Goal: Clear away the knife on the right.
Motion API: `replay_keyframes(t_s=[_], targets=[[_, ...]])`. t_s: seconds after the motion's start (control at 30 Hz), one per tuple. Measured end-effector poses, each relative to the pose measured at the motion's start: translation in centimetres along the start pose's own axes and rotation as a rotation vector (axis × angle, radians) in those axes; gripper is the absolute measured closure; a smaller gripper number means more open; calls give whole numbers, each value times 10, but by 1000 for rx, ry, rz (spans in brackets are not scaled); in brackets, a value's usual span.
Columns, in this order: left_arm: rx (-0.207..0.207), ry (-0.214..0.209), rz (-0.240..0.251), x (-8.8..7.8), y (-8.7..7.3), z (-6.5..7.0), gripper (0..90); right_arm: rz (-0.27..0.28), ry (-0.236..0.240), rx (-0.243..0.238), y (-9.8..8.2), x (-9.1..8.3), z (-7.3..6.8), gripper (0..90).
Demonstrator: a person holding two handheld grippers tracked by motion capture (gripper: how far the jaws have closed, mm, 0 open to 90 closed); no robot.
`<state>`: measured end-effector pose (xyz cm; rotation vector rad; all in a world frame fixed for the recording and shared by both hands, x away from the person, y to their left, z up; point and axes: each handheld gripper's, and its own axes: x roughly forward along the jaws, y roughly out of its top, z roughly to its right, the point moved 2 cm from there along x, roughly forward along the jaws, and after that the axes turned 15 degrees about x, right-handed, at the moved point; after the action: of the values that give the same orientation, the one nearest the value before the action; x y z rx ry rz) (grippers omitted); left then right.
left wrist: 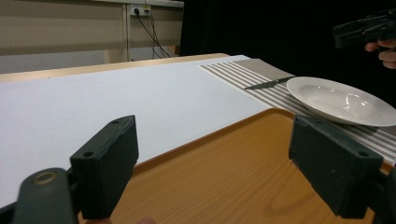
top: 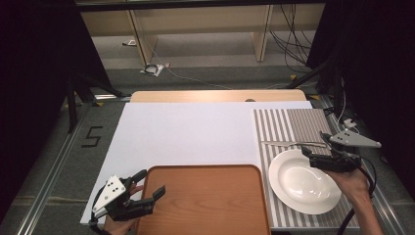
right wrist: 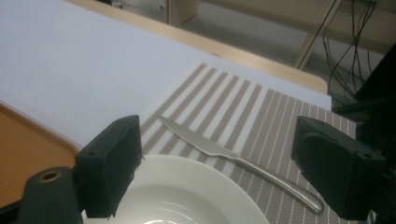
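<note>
White plate (top: 303, 181): empty, upright, resting on striped placemat (top: 279, 128). Steel knife (top: 292, 144) lies flat just beyond it. Wooden tray (top: 203, 200) sits alongside, empty.

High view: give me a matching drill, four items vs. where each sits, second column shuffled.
Items:
1. white plate
2. knife
3. wooden tray
4. left gripper

Places:
A. near edge of the table, left of the striped mat
B. open over the tray's left edge
C. on the mat, beyond the plate
D. on the mat, right of the tray

Pairs: 1-D, 2-C, 3-A, 4-B
</note>
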<state>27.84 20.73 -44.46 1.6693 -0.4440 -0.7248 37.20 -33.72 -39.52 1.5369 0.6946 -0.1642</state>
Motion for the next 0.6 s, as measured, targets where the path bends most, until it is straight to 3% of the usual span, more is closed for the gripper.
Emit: replay_keyframes(t_s=[0.13, 0.17, 0.2, 0.37, 0.4, 0.43, 0.53, 0.57, 0.6], targets=[[-2, 0, 1, 0, 0, 0, 158, -33, -39, -11, 6, 9, 9, 186], [-2, 0, 2, 0, 0, 0, 158, -52, -41, -9, 8, 12, 12, 187], [-6, 1, 5, 0, 0, 0, 158, -108, -49, -14, 12, 19, 16, 184], [-8, 2, 8, 0, 0, 0, 158, -166, -80, -35, 20, 32, 21, 190], [-7, 3, 8, 0, 0, 0, 158, -208, -87, -39, 23, 38, 23, 191], [-7, 3, 8, 0, 0, 0, 158, -208, -87, -39, 23, 38, 23, 191], [-7, 2, 8, 0, 0, 0, 158, -275, -105, -67, 26, 48, 25, 199], [-8, 2, 8, 0, 0, 0, 158, -321, -112, -82, 28, 55, 27, 202], [-6, 1, 6, 0, 0, 0, 158, -321, -112, -82, 28, 55, 27, 202]])
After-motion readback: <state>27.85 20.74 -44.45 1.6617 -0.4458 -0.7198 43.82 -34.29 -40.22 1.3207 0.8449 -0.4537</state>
